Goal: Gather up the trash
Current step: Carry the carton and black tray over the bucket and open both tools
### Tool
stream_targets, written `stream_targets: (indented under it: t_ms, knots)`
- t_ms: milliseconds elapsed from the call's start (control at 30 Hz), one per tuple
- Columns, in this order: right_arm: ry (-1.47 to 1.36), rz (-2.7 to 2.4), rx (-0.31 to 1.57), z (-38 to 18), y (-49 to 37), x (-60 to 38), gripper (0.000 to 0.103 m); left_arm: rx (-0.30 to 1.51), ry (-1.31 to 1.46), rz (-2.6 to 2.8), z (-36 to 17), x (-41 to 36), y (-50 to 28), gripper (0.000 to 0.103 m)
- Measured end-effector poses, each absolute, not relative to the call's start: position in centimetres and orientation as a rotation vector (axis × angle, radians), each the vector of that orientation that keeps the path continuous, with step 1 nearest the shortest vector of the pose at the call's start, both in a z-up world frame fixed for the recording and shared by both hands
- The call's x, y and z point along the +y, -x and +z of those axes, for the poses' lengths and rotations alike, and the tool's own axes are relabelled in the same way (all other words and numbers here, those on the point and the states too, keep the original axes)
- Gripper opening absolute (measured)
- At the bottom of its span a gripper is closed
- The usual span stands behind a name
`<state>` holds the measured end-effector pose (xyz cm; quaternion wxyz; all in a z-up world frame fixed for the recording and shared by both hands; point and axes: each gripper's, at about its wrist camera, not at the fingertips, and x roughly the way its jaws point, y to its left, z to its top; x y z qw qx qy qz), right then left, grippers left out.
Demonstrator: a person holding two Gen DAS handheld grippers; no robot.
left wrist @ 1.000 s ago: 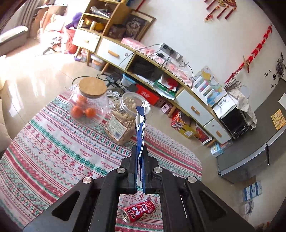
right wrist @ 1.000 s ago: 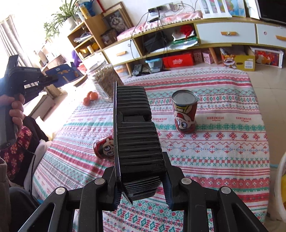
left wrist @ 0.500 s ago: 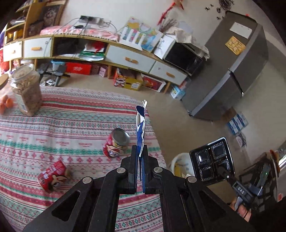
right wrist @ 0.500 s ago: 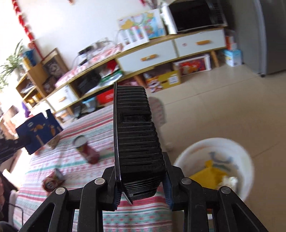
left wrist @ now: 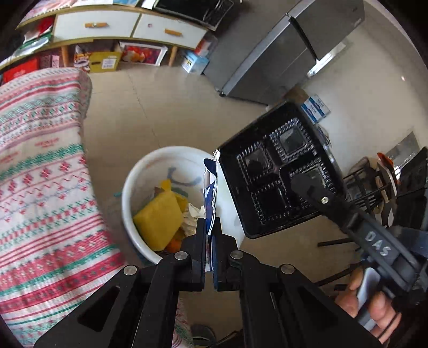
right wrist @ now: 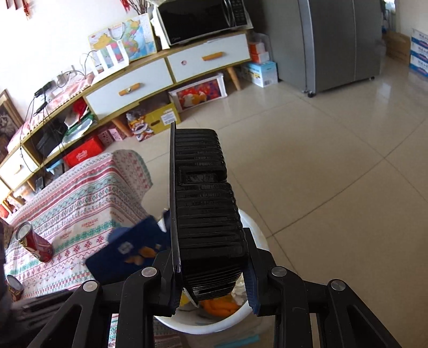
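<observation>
My left gripper (left wrist: 210, 235) is shut on a flat blue snack wrapper (left wrist: 210, 198), held edge-on above a white bin (left wrist: 139, 171) on the floor. Yellow and orange scraps (left wrist: 159, 222) lie in the bin. My right gripper (right wrist: 211, 270) is shut on a black ribbed plastic tray (right wrist: 206, 214), upright over the same white bin (right wrist: 256, 235). The left wrist view shows that black tray (left wrist: 278, 171) from its compartment side, to the right of the bin, with a hand (left wrist: 371, 316) on the gripper's handle. The blue wrapper (right wrist: 128, 249) hangs left of the tray in the right wrist view.
A table with a red, green and white patterned cloth (left wrist: 34, 171) stands left of the bin. Two red cans (right wrist: 34, 243) are on it, one upright. A long low cabinet (right wrist: 149, 77) with a microwave (right wrist: 203, 18) lines the wall, a grey fridge (right wrist: 339, 42) beside it. Tiled floor (right wrist: 334, 160) lies open to the right.
Both grippers swung right, away from the table, and dropped towards the white bin. The wrapper and the tray now hang over it, still held.
</observation>
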<state>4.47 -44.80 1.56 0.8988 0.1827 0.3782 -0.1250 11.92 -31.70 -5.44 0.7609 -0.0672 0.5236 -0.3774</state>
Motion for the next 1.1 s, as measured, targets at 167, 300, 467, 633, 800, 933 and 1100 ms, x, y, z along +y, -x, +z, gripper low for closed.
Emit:
stream_targets:
  t_ms: [167, 300, 467, 633, 800, 933, 1100]
  knots:
    - [-0.395, -0.272, 0.827, 0.6, -5.0, -45.7, 0.034, 1.183, 0.067, -0.828, -8.5, -35.0, -12.1, 0.003]
    - [-0.388, -0.284, 0.890, -0.4, -5.8, -46.0, 0.034, 1.182, 0.008, -0.803, -9.8, -36.2, -12.9, 0.003]
    - [-0.366, -0.304, 0.935, -1.0, -6.5, -46.0, 0.033, 1.210, -0.016, -0.734, -11.4, -36.8, -13.8, 0.005]
    - [-0.339, -0.327, 0.959, -1.5, -6.9, -46.0, 0.034, 1.257, -0.013, -0.659, -12.5, -36.8, -14.7, 0.031]
    - [-0.304, -0.350, 0.972, -1.7, -7.4, -45.7, 0.034, 1.230, 0.057, -0.656, -11.2, -34.3, -15.2, 0.038]
    - [-0.247, -0.376, 1.003, -2.3, -8.4, -45.0, 0.034, 1.213, 0.110, -0.668, -9.4, -31.9, -15.4, 0.038]
    - [-0.066, -0.464, 1.081, -3.9, -10.4, -43.3, 0.034, 1.180, 0.198, -0.655, -7.1, -28.2, -15.7, 0.038]
